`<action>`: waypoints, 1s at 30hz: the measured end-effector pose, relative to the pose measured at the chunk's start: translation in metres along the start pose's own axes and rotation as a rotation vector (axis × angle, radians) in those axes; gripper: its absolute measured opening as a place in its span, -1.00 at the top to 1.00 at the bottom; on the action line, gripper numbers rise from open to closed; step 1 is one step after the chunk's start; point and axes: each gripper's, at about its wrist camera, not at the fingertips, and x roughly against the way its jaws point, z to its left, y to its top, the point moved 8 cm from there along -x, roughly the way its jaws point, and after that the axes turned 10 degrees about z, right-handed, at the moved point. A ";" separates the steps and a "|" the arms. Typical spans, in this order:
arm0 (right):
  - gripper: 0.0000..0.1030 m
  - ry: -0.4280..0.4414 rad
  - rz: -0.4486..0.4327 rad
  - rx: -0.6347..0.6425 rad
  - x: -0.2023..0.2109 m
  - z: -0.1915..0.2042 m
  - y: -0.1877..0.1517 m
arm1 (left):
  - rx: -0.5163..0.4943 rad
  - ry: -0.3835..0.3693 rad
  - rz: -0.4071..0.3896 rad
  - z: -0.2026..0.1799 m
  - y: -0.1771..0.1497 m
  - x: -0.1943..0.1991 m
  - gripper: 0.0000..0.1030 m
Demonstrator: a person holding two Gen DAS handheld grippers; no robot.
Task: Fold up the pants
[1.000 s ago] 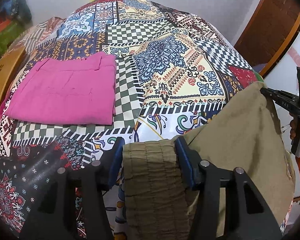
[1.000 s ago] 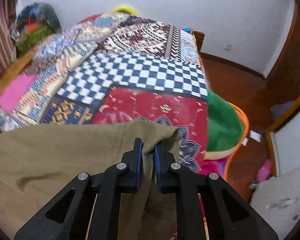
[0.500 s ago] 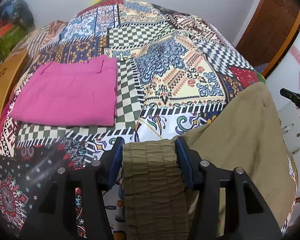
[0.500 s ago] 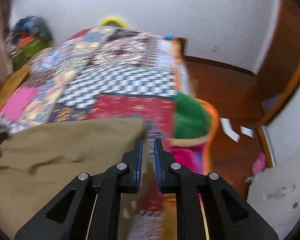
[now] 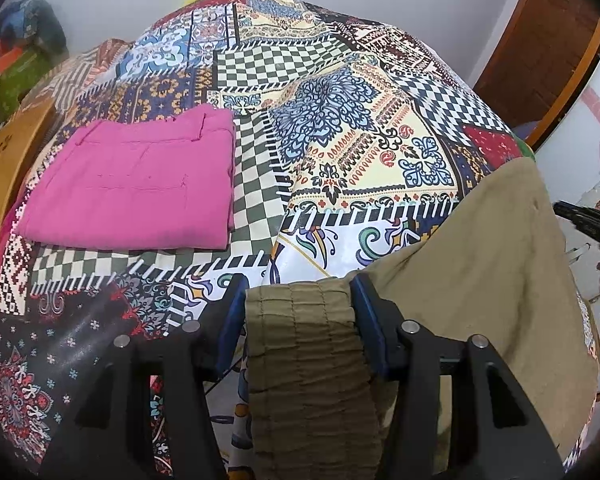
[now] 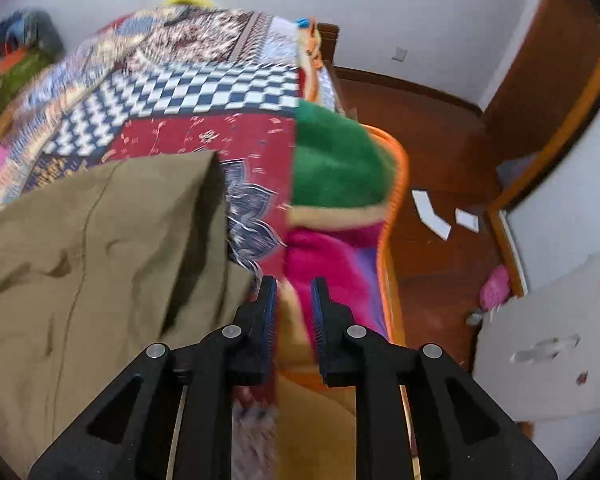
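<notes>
olive pants (image 5: 480,276) | waistband clamped in left gripper (image 5: 298,312) jaws | right gripper (image 6: 294,300) jaws opening, empty, beside cloth

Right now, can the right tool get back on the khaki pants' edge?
Probably yes. The right tool is off the khaki pants, its jaws opening with nothing between them; the pants' edge lies just beside it, nothing between. The left tool clamps the waistband.

no readable text, label, brand, number or sign shows in either view.
</notes>
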 end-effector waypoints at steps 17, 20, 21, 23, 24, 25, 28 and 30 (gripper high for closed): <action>0.18 0.234 -0.174 0.047 0.110 0.068 -0.041 | 0.031 0.102 -0.127 -0.006 -0.041 0.111 -0.65; 0.15 0.288 -0.150 0.104 0.109 0.103 -0.058 | 0.048 0.044 -0.079 -0.011 -0.065 0.103 -0.65; 0.14 0.304 -0.131 0.121 0.104 0.113 -0.063 | 0.051 0.033 -0.063 -0.012 -0.073 0.099 -0.65; 0.14 0.343 -0.056 0.164 0.084 0.138 -0.077 | 0.050 0.025 -0.025 -0.017 -0.087 0.087 -0.65; 0.14 0.352 -0.019 0.181 0.074 0.146 -0.085 | 0.046 0.032 -0.006 -0.019 -0.095 0.079 -0.65; 0.15 0.348 0.024 0.202 0.062 0.154 -0.094 | 0.042 0.040 0.007 -0.020 -0.100 0.074 -0.65; 0.15 0.306 0.066 0.230 0.041 0.157 -0.117 | 0.037 0.054 0.036 -0.020 -0.113 0.060 -0.65; 0.14 0.312 0.082 0.188 0.045 0.142 -0.120 | 0.056 0.033 0.023 -0.016 -0.115 0.065 -0.65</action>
